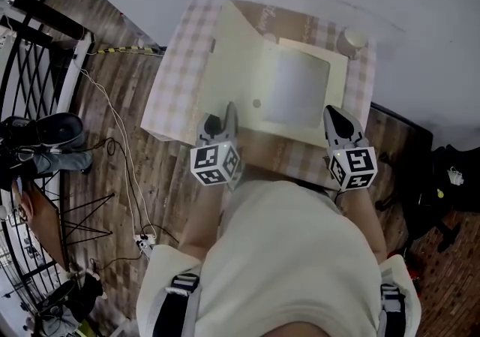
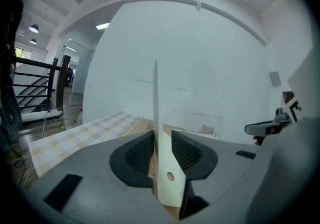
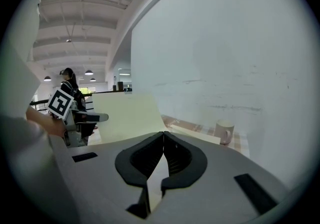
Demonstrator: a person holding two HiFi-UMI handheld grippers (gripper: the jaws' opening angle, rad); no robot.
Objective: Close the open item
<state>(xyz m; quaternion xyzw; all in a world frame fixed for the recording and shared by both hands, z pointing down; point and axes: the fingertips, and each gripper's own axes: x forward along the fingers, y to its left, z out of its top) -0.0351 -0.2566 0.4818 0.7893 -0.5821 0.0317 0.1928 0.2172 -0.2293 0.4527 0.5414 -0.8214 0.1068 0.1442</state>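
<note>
Here the left gripper is clamped on the near edge of the box lid, its two dark ribbed pads pressed flat against either face of the thin cream board, so that the gripper's own view sees the lid edge-on as a narrow upright blade. A small round mark sits on the board just beside the pads. From the head view, the left gripper holds the lid raised on the left side of the shallow cream box, whose open, rectangular tray lies flat on the table with a paler inner floor. The right gripper has its jaws together at the tips with nothing between them, and the right gripper sits close by the near right corner of the box; whether it touches is unclear. Each gripper carries a cube with black-and-white square markers. The table wears a pale checked cloth crossed by a brown band, on which pale print is too small to read. A smooth, rounded light mug stands at the far right corner, just beyond the box.
</note>
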